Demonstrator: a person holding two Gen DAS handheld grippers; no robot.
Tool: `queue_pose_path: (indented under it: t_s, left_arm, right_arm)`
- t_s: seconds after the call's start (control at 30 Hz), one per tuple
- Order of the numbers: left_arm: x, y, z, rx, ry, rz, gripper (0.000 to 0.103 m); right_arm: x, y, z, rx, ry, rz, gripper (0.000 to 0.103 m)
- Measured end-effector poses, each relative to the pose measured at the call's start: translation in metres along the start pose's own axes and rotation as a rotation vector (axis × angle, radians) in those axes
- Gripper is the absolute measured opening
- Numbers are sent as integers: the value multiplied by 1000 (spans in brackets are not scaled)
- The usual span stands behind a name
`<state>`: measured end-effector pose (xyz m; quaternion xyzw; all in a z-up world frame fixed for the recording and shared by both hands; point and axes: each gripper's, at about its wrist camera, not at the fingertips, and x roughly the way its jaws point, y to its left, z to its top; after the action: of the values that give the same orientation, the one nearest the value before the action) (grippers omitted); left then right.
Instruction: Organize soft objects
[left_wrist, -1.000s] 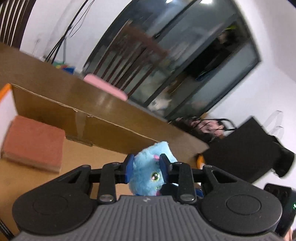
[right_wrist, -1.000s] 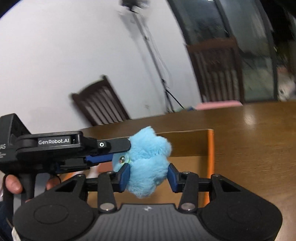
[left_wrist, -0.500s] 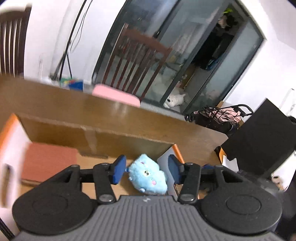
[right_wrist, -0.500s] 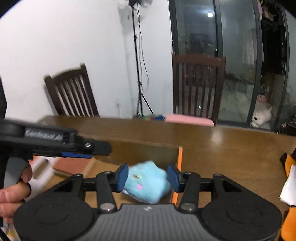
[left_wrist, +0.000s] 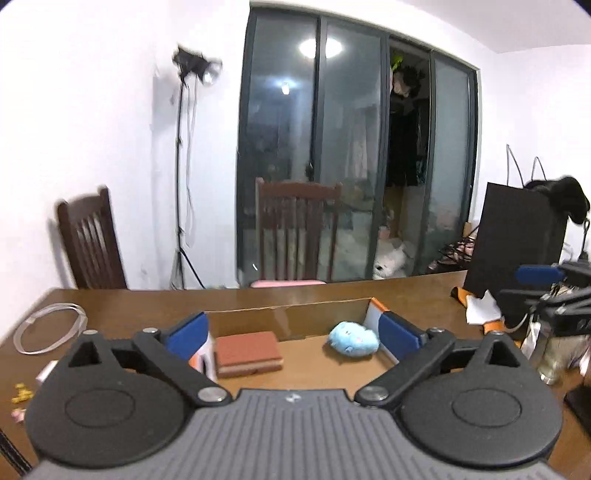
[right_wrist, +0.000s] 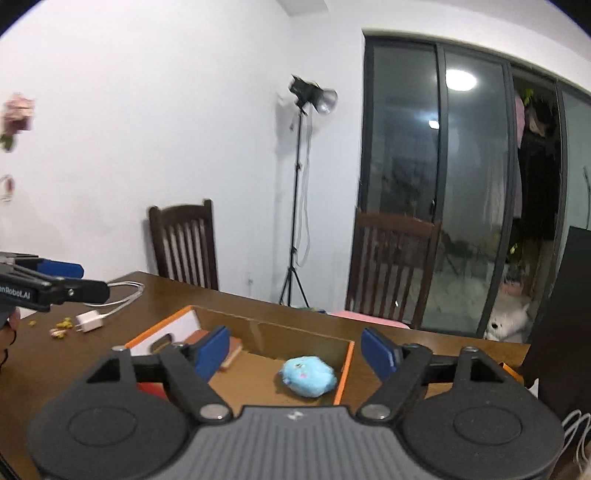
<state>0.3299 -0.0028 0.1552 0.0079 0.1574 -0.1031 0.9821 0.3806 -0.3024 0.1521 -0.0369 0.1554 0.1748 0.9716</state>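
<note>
A fluffy blue plush toy lies inside an open cardboard box on the wooden table, near the box's right wall. It also shows in the right wrist view. A reddish-brown sponge block lies in the box to its left. My left gripper is open and empty, held back above the box. My right gripper is open and empty, also above the box. The right gripper shows at the right edge of the left wrist view.
A white cable and a white charger lie on the table left of the box. Small yellow bits lie near them. A black bag stands at the right. Two wooden chairs stand behind the table.
Both grippers let go of the blue plush, which dropped into the box. Both grippers opened wide and pulled back and up from the box.
</note>
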Motion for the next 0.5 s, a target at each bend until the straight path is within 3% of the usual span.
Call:
queue_pose_path:
  t_s: [0.1, 0.17, 0.23, 0.33, 0.5]
  left_arm:
    - [-39, -8, -37, 10, -53, 37, 103]
    - [-59, -12, -61, -19, -65, 23, 103]
    - [-76, -14, -85, -60, -49, 13, 103]
    - [-95, -15, -118, -102, 7, 40, 103]
    - [-123, -17, -157, -135, 40, 51, 103]
  right_arm:
    - [-35, 14, -25, -3, -29, 7, 85]
    - [-59, 24, -47, 0, -37, 17, 87]
    - [-77, 30, -70, 27, -31, 50, 93]
    - [-100, 36, -104, 130, 5, 84, 93]
    - [-125, 52, -164, 191, 32, 36, 93]
